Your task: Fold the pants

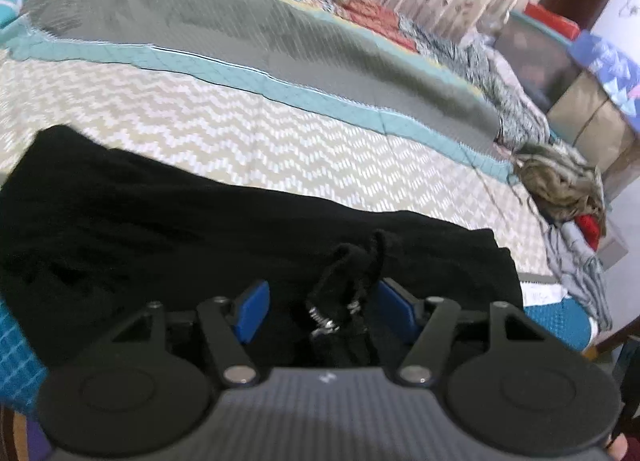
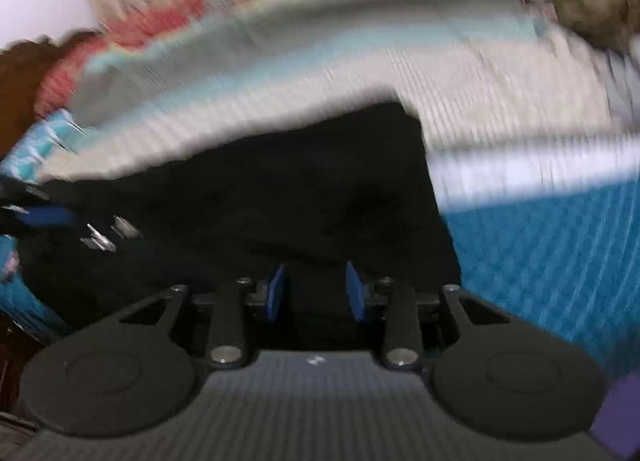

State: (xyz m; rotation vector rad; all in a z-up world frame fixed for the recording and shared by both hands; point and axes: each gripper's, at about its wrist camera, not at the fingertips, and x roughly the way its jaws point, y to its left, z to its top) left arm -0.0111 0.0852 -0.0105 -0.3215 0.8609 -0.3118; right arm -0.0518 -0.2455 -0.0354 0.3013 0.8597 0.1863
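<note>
At the bottom of the left wrist view, the left gripper is being held with its blue pads spread wide, and the knotted black drawstring of the pants is lying in the gap between them without being pinched. The black pants are being shown spread across the lower half of that frame, from the left edge to right of centre. Beyond them, the zigzag-patterned bedcover is running across the middle, followed by a teal border and a grey band, while a crumpled heap of clothes is sitting at the right edge.

In the right wrist view, which is being smeared by motion blur, the right gripper is seen at the bottom centre with its blue pads set narrowly apart; black cloth is lying between them, but whether it is being clamped cannot be told. The pants are filling the centre of the frame, and the left gripper's blue pad is appearing at the left edge. A teal blanket is lying at the lower right.
</note>
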